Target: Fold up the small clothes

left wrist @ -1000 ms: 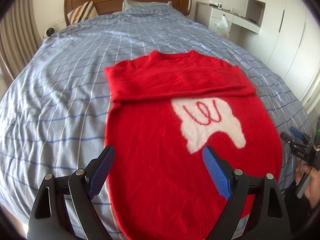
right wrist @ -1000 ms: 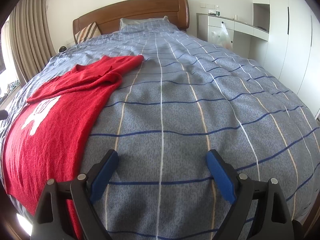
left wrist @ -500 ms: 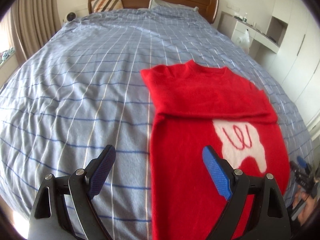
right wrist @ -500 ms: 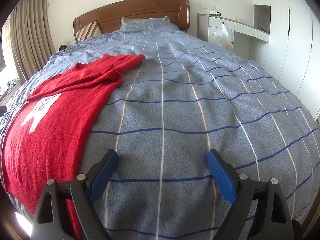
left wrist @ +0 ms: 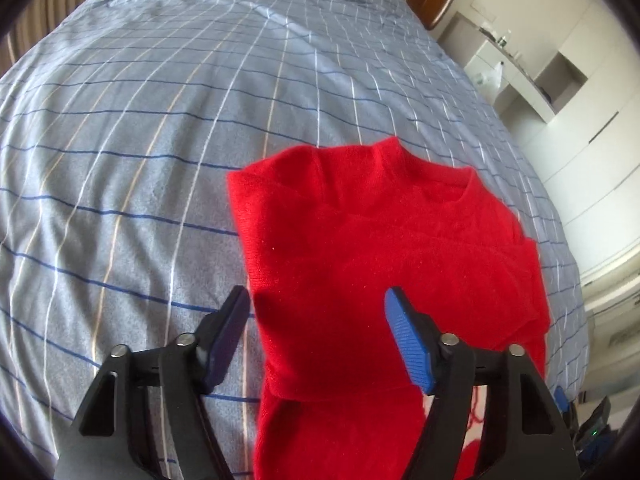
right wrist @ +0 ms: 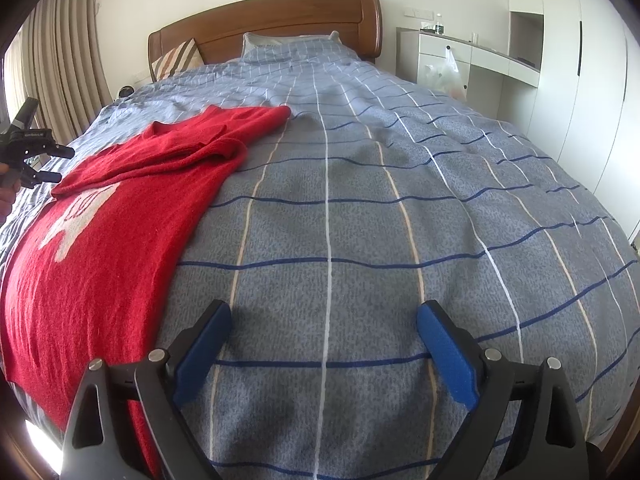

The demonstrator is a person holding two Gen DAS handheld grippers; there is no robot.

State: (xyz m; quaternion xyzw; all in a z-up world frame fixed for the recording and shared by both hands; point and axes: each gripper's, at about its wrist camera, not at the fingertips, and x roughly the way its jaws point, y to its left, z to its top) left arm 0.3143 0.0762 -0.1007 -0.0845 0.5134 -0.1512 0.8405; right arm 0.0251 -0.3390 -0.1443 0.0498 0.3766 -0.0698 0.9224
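A red sweater (left wrist: 380, 248) with a white tooth-shaped patch lies flat on the bed, its sleeves folded across the chest. My left gripper (left wrist: 318, 300) is open and empty, hovering over the sweater's left shoulder edge, with its blue pads (left wrist: 408, 344) astride the folded sleeve. In the right wrist view the sweater (right wrist: 120, 208) lies at the left, and the left gripper (right wrist: 32, 148) shows at the far left edge. My right gripper (right wrist: 324, 316) is open and empty over bare bedding, to the right of the sweater.
The bed has a blue-grey checked cover (right wrist: 400, 200), a wooden headboard (right wrist: 280, 20) and pillows (right wrist: 292, 46). White cabinets and a desk (right wrist: 480, 60) stand to the right, curtains (right wrist: 60, 60) to the left. The bed's near edge is just below the grippers.
My left gripper has moved forward up the sweater and now stands over the folded sleeves near the left shoulder. My right gripper has barely moved.
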